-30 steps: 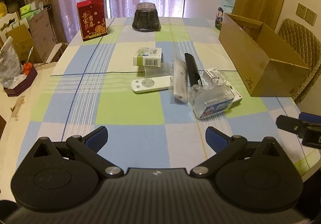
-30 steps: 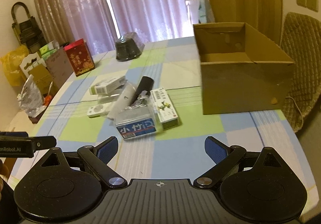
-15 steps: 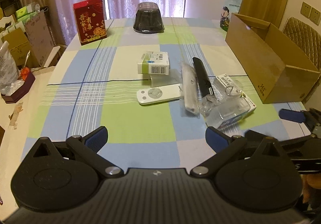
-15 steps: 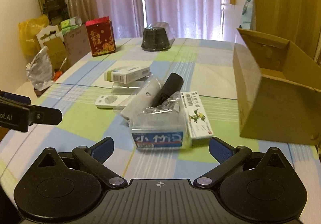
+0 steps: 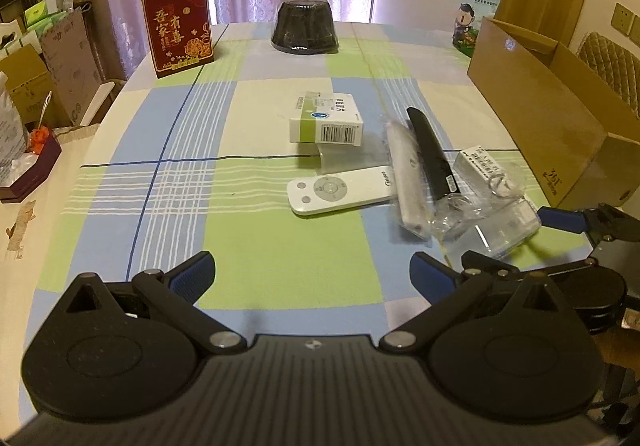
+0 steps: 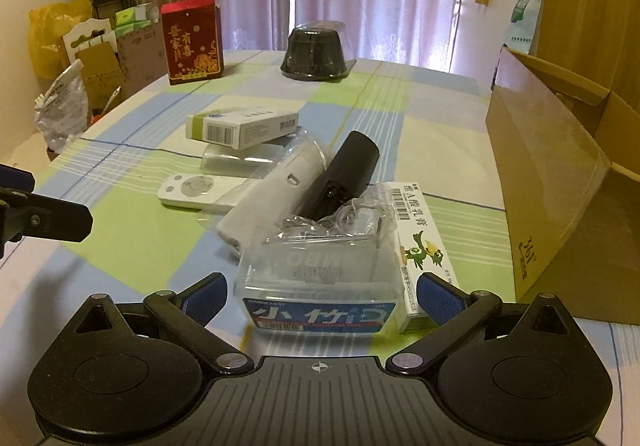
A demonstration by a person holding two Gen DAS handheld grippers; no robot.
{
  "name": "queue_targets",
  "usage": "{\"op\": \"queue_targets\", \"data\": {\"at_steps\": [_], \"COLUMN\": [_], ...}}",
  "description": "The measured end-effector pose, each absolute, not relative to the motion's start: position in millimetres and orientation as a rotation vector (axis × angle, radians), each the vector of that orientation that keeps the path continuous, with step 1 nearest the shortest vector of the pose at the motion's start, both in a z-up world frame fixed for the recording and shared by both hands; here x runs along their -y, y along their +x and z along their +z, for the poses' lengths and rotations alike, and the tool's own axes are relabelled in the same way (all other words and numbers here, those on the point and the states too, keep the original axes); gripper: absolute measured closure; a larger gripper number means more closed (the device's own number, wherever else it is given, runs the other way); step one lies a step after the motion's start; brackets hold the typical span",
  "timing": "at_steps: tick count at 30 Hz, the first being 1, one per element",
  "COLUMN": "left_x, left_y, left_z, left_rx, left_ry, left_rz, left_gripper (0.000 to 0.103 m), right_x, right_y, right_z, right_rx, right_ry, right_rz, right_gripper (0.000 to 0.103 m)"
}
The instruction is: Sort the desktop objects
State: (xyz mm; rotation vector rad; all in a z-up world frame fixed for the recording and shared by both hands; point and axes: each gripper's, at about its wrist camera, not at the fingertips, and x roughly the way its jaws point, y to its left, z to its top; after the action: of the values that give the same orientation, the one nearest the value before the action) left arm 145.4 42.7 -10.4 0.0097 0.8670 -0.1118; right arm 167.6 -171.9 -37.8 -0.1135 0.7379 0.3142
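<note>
Right hand-held gripper (image 6: pixel 320 296): jaws wide apart, straddling clear plastic box (image 6: pixel 318 286) with blue label, not clamped.
Left hand-held gripper (image 5: pixel 310 272): jaws apart, empty, over bare bench (image 5: pixel 280 246).
Risks:
- slick clear walls may slip when jaws close
- crinkled wrap on box top may snag
- green-duck ointment carton (image 6: pixel 424 246) touches box's right side, right finger may catch it
- black remote (image 6: pixel 344 174) and bagged white remote (image 6: pixel 276 198) lean at box rear, may shift on lift

Box: low, transparent, near bench edge; open cardboard box (image 6: pixel 560 182) to right, likely destination.

Left gripper (image 5: pixel 311 273) hovers spread above the white remote (image 5: pixel 340 195).
</note>
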Motion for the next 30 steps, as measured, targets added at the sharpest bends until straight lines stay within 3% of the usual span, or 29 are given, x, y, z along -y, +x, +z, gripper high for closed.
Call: {"op": "queue_targets", "data": {"at_steps": [8, 10, 11, 30], "left_x": [-42.2, -41.1, -40.7, 43.6], "left_y": [154.1, 155.7, 156.7, 170.1], "left_z": [-18.9, -19.6, -19.6, -23.5], "left_rx": [-0.879, -0.879, -0.879, -0.823], "left_ry": [0.004, 0.005, 0.003, 0.107], "left_rz": [-0.123, -0.127, -0.132, -0.373], "left_gripper": [0.001, 0.001, 0.001, 0.008], "right_x": [172.5, 175.3, 176.5, 250.8], "right_y": [171.0, 169.3, 168.1, 115.4], "right_z": [-44.0, -43.2, -42.4, -16.5], "right_rx": [-0.746, -0.742, -0.739, -0.805], "right_ry": [-0.104, -0.104, -0.109, -0.076], "right_rz": [0.308, 0.303, 0.304, 0.161], "right_gripper": [0.0, 0.015, 0.017, 0.018]}}
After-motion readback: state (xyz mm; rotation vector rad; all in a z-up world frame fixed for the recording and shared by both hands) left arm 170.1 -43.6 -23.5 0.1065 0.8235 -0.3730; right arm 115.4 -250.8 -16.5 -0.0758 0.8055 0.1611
